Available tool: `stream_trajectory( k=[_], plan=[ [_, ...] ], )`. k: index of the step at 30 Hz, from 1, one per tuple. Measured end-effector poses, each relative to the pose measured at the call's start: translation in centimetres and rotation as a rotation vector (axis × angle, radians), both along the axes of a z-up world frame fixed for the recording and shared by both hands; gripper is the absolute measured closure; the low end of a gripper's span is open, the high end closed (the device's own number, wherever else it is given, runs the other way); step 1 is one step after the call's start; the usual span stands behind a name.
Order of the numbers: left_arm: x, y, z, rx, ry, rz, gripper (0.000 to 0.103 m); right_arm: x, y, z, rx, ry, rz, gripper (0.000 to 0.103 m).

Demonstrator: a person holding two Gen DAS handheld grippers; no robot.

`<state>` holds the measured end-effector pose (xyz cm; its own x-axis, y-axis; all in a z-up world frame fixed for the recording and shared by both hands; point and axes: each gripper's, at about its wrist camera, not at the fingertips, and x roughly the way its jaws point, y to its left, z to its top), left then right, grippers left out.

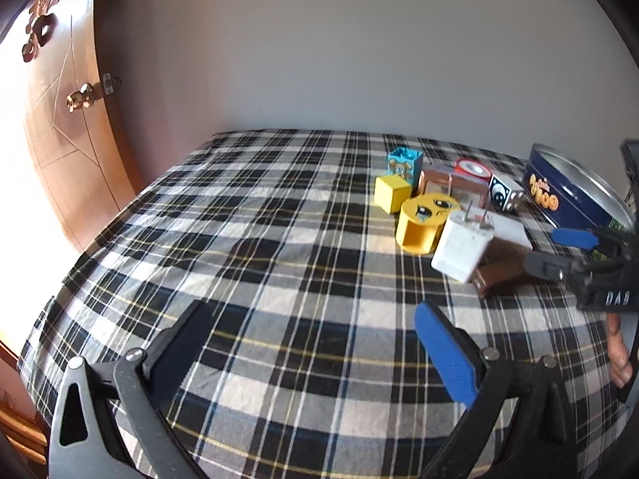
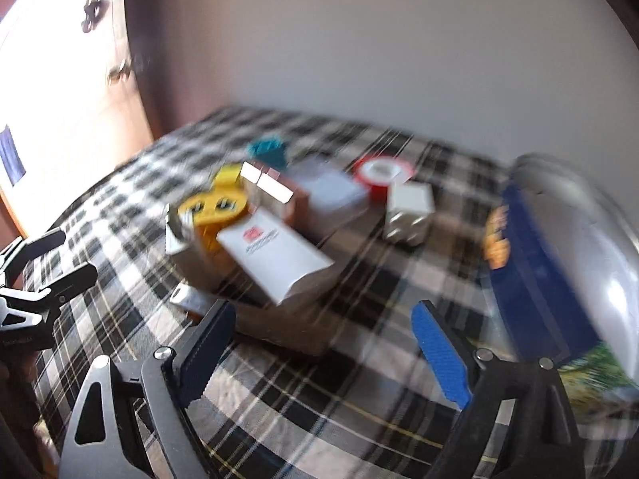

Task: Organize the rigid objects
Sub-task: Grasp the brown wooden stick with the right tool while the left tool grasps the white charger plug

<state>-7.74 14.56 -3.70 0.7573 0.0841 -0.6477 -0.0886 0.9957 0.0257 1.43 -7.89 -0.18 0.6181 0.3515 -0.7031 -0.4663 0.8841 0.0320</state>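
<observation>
Two open gripper fingers fill the bottom of each wrist view, spread wide over a black, white and grey plaid cloth (image 1: 279,263) that covers the counter. Neither holds anything. The left gripper (image 1: 315,343) hovers over bare cloth, with the cluster of objects well ahead and to its right. The right gripper (image 2: 319,343) has its jaws apart with only cloth between them; a white box (image 2: 275,263) lies just beyond its fingertips. The right wrist view is blurred.

Largest among the objects is a round blue tin (image 1: 567,195) with orange lettering and a silver inside, at the right edge of the counter. Left of it sits the cluster, all close together. A white box lies on a brown box (image 1: 499,275), and a white charger plug (image 1: 463,247) with two metal prongs stands at the cluster's near edge. A yellow cylinder (image 1: 423,223) with a cartoon face on top is just behind the plug. A copper-coloured box (image 1: 451,187) sits behind that, a yellow cube (image 1: 391,193) to its left, and a blue cube (image 1: 404,163) with a cartoon print farther back. A red-and-white tape roll (image 1: 471,168) and a black-and-white cube (image 1: 504,195) lie between the copper-coloured box and the tin.

A wooden door (image 1: 68,119) with a brass knob (image 1: 82,95) stands at the left, beside a plain pale wall (image 1: 339,48).
</observation>
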Motion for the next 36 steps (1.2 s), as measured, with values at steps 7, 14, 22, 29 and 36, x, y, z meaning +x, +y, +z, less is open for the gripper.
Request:
stream_trajectory(
  k=[7, 14, 22, 29, 36],
  plan=[
    [-0.3, 0.8, 0.5, -0.030, 0.002, 0.011, 0.000, 0.3, 1.9, -0.8, 0.090, 0.117, 0.109, 0.025],
    [-0.3, 1.0, 0.7, -0.036, 0.000, 0.013, 0.000, -3.2, 2.8, -1.1, -0.019, 0.122, 0.229, 0.055],
    [-0.5, 0.8, 1.0, -0.061, 0.004, 0.007, 0.000, -2.8, 4.8, -1.4, -0.072, 0.083, 0.257, 0.055],
    [-0.4, -0.3, 1.3, -0.049, -0.001, -0.013, 0.000, -3.1, 6.3, -1.4, -0.102, 0.054, 0.333, 0.086],
    [1.6, -3.6, 1.4, -0.114, 0.000, -0.124, 0.003, -3.7, 0.1, 1.1, 0.096, 0.036, 0.302, 0.086]
  ],
)
